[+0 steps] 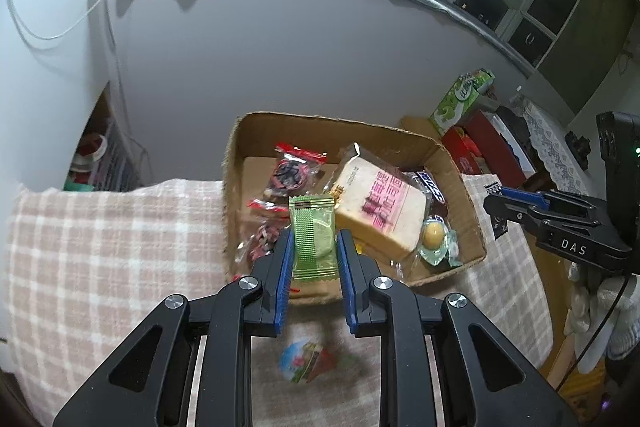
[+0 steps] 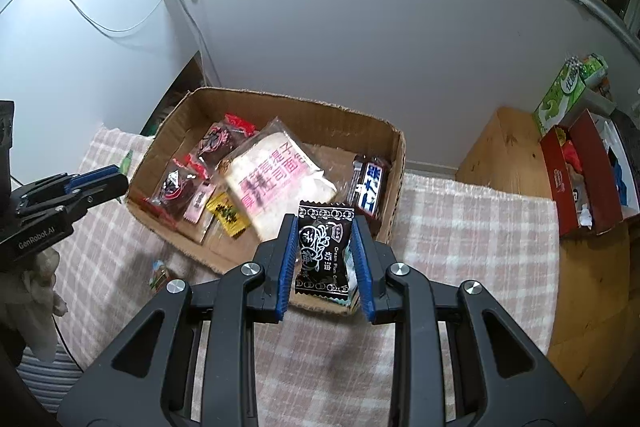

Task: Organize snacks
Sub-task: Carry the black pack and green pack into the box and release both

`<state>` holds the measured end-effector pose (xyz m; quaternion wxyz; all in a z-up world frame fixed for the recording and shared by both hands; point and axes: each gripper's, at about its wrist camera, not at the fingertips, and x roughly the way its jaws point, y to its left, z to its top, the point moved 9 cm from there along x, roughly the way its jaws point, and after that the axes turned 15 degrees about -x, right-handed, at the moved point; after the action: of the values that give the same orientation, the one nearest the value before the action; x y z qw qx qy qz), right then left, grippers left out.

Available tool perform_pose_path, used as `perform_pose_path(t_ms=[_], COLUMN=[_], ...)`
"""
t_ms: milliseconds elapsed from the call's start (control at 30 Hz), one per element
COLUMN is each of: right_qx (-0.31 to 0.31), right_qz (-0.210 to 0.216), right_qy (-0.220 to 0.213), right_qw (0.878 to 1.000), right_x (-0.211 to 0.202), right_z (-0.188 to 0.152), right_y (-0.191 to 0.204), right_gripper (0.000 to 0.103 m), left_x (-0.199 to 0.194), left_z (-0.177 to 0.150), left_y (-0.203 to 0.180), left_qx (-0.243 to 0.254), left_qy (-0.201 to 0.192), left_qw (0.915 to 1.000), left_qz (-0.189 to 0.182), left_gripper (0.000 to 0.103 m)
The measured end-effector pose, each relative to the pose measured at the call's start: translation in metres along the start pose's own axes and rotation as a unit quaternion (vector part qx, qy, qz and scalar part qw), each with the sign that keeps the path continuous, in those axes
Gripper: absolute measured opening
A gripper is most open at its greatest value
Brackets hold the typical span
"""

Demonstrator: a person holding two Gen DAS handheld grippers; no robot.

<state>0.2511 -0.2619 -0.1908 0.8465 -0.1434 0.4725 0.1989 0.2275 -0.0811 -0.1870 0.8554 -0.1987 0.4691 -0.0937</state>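
Observation:
A cardboard box [image 1: 256,125] [image 2: 352,123] stands on the checked cloth and holds a wrapped bread slice [image 1: 380,207] [image 2: 276,179], red-and-black packets [image 1: 292,171] [image 2: 216,143], a dark bar [image 2: 370,187] and a yellow sweet [image 1: 434,235]. My left gripper [image 1: 314,239] is shut on a green snack packet [image 1: 312,239], held over the box's near edge. My right gripper [image 2: 324,223] is shut on a black plum-candy packet [image 2: 322,247], also above the near edge. Each gripper appears at the side of the other's view, the right gripper [image 1: 496,203] and the left gripper [image 2: 116,175].
A colourful packet [image 1: 304,367] [image 2: 160,273] lies on the cloth [image 1: 100,247] in front of the box. To the right, a wooden surface [image 2: 508,151] carries a green carton [image 1: 460,99] [image 2: 564,91] and a red box [image 2: 576,171]. A white wall rises behind.

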Motion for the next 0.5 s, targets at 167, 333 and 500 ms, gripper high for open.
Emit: perform_pose_path(t_ms=[167, 333, 500], right_qx=[-0.003, -0.002, -0.004], right_qz=[0.004, 0.01, 0.013], right_qy=[0.005, 0.011, 0.016], right_qw=[1.0, 1.0, 1.0], right_x=[0.008, 0.017, 0.024], right_z=[0.006, 0.007, 0.008], right_y=[-0.002, 0.0, 0.002], right_gripper=[0.028, 0.028, 0.028], left_x=[0.01, 0.016, 0.018], left_z=[0.001, 0.005, 0.007], left_y=[-0.009, -0.015, -0.02], left_qx=[0.007, 0.017, 0.045], left_qy=[0.009, 0.012, 0.007], left_qw=[0.9999, 0.9997, 0.9986], left_qz=[0.0, 0.008, 0.028], left_gripper=[0.02, 0.02, 0.02])
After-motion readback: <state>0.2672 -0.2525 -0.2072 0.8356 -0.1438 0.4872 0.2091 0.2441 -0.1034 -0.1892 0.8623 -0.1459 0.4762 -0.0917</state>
